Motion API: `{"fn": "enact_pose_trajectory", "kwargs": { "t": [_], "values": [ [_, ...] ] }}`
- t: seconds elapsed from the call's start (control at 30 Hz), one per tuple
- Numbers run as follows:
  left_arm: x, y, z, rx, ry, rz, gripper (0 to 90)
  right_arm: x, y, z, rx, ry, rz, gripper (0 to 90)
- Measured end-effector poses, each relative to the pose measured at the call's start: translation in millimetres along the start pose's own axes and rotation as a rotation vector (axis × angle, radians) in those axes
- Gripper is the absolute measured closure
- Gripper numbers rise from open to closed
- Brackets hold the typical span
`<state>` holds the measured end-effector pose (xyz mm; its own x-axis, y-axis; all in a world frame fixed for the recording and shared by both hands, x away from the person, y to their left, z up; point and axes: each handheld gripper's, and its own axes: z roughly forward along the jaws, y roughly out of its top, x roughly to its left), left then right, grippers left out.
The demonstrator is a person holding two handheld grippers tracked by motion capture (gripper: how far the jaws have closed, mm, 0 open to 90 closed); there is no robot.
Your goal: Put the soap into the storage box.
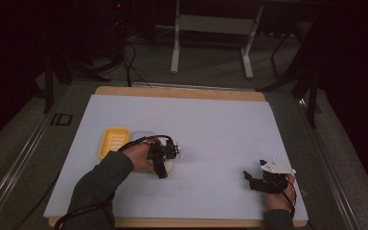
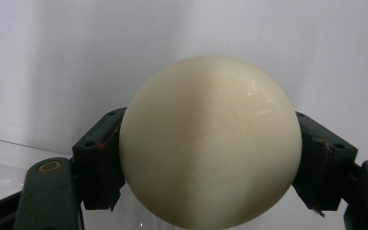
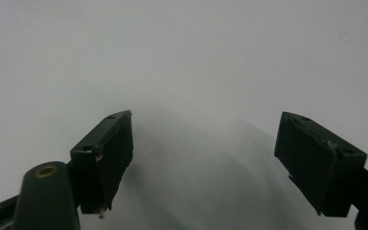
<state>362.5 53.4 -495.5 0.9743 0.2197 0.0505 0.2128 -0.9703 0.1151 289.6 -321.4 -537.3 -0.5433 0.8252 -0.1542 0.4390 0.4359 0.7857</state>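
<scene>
A cream, rounded oval piece like a bar of soap (image 2: 211, 143) sits between the jaws of my left gripper (image 2: 210, 148), and both pads press on its sides. In the high view the left gripper (image 1: 166, 160) rests low over the white mat, left of centre, with the cream piece (image 1: 171, 166) under it. A yellow ribbed dish (image 1: 113, 141) lies just to its left. Near the mat's front right corner my right gripper (image 1: 255, 170) stands open, and nothing lies between its jaws (image 3: 203, 143) but bare mat.
The white mat (image 1: 211, 124) covers a wooden board (image 1: 172, 92). A faint see-through piece (image 1: 143, 136) lies beside the yellow dish. Beyond the table's far edge stand white frame legs (image 1: 175, 52) and dark cables on the floor.
</scene>
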Motion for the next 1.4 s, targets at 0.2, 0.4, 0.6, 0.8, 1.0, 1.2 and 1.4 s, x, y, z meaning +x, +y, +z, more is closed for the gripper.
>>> {"fn": "enact_pose_trajectory", "kwargs": {
  "t": [0.2, 0.4, 0.6, 0.8, 1.0, 1.2, 1.4],
  "values": [
    [1.9, -2.4, -5.5, -0.015, 0.008, -0.012, 24.3, 0.0, 0.0, -0.1, 0.000, 0.000, 0.001, 20.8],
    [4.7, -7.0, -10.1, -0.024, 0.014, -0.028, 24.3, 0.1, 0.0, -0.1, -0.001, 0.000, 0.000, 20.8],
    [7.3, -10.2, -13.9, -0.032, 0.024, -0.043, 24.3, 0.1, 0.0, 0.0, 0.000, 0.000, 0.000, 20.8],
    [12.0, -13.8, -19.3, -0.056, 0.010, -0.086, 24.3, 0.0, 0.0, -0.1, -0.001, 0.000, 0.001, 20.8],
    [15.7, -17.1, -24.7, -0.066, 0.010, -0.123, 24.4, 0.1, 0.0, -0.2, 0.000, 0.000, 0.001, 20.8],
    [20.4, -21.1, -28.2, -0.080, -0.001, -0.171, 24.4, 0.2, 0.0, 0.0, 0.000, -0.001, -0.001, 20.8],
    [24.3, -23.6, -31.0, -0.070, 0.008, -0.217, 24.4, 1.3, 0.2, 0.5, 0.006, -0.005, -0.010, 20.7]
  ]
}}
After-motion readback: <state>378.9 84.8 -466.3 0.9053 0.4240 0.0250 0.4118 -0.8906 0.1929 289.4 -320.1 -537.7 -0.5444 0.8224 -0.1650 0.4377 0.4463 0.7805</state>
